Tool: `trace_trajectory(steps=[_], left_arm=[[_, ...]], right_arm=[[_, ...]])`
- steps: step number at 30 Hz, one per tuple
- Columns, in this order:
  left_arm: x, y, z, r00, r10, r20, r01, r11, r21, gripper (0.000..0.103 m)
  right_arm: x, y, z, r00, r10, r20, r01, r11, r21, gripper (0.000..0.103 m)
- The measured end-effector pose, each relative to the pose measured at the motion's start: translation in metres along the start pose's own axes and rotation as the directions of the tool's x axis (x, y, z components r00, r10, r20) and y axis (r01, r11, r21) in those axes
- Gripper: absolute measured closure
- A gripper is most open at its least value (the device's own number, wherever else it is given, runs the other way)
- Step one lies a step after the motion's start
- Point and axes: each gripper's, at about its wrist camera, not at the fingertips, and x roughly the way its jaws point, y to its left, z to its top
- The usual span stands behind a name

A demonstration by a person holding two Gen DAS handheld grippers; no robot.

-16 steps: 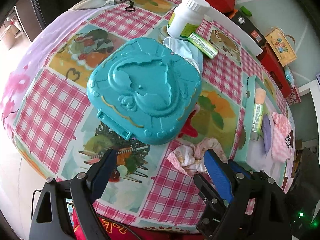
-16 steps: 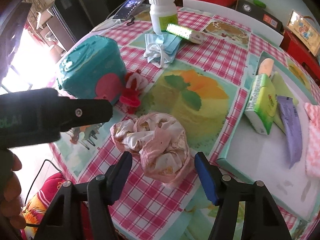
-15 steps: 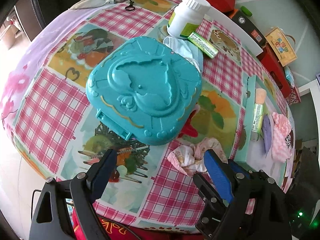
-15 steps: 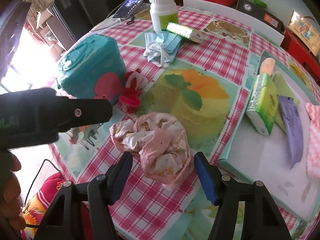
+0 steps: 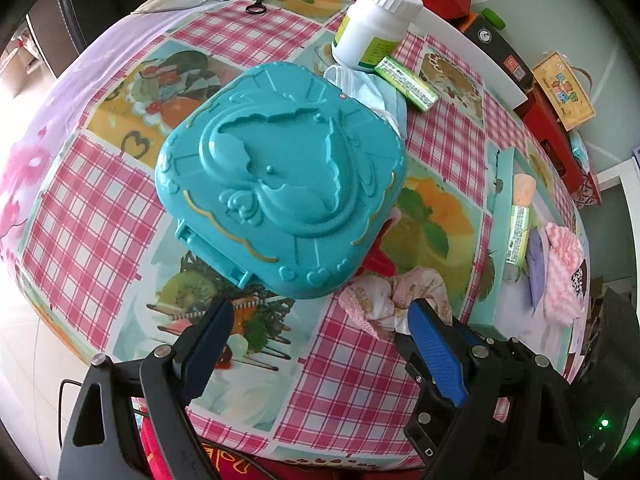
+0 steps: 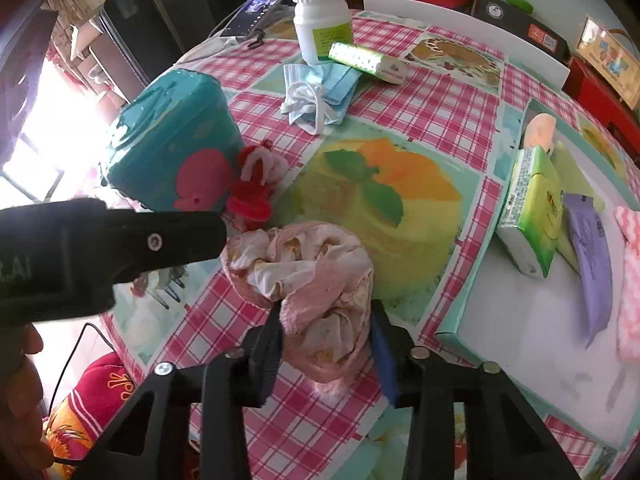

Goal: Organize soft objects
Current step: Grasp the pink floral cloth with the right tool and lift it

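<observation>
Cloth (image 6: pixel 316 280) — pink and cream, crumpled into a heap — lies on the checked tabletop (image 6: pixel 432 104) near its front edge, just below the teal box (image 6: pixel 172 140) and the red-and-white toy (image 6: pixel 256 184) beside it. The right gripper (image 6: pixel 326 340) has its jaws on either side of the heap's near end; they have just been closing, and both now press into the fabric, narrowed well in from their widest. The left gripper (image 5: pixel 320 332) hangs over the tabletop in front of the teal box, its jaws wide apart with nothing between them. To the right sits a shallow teal-rimmed tray (image 6: pixel 472 312) holding a green tissue pack (image 6: pixel 532 216), a purple packet (image 6: pixel 592 256) and a pink-and-white cloth (image 6: pixel 630 280). Farther back are a blue face mask (image 6: pixel 320 88), a white bottle (image 6: pixel 322 20) and a small green box (image 6: pixel 368 62).
</observation>
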Motion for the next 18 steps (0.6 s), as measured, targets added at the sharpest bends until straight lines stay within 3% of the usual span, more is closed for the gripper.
trace_trajectory(steps=[6,14,18], left_arm=[[0.002,-0.003,0.001,1.000,0.010,-0.002,-0.010,1.000,0.005,0.014],[0.001,-0.008,0.001,1.000,0.023,0.005,-0.023,1.000,0.019,0.014],[0.001,-0.013,0.001,1.000,0.024,0.004,-0.024,0.999,0.029,0.022]], right_arm=[[-0.004,-0.002,-0.003,1.000,0.010,0.004,-0.010,1.000,-0.004,0.066],[-0.011,-0.008,-0.010,0.999,0.043,0.020,-0.043,0.999,0.010,0.084],[-0.021,-0.009,-0.014,0.997,0.060,0.048,-0.060,0.998,0.016,0.085]])
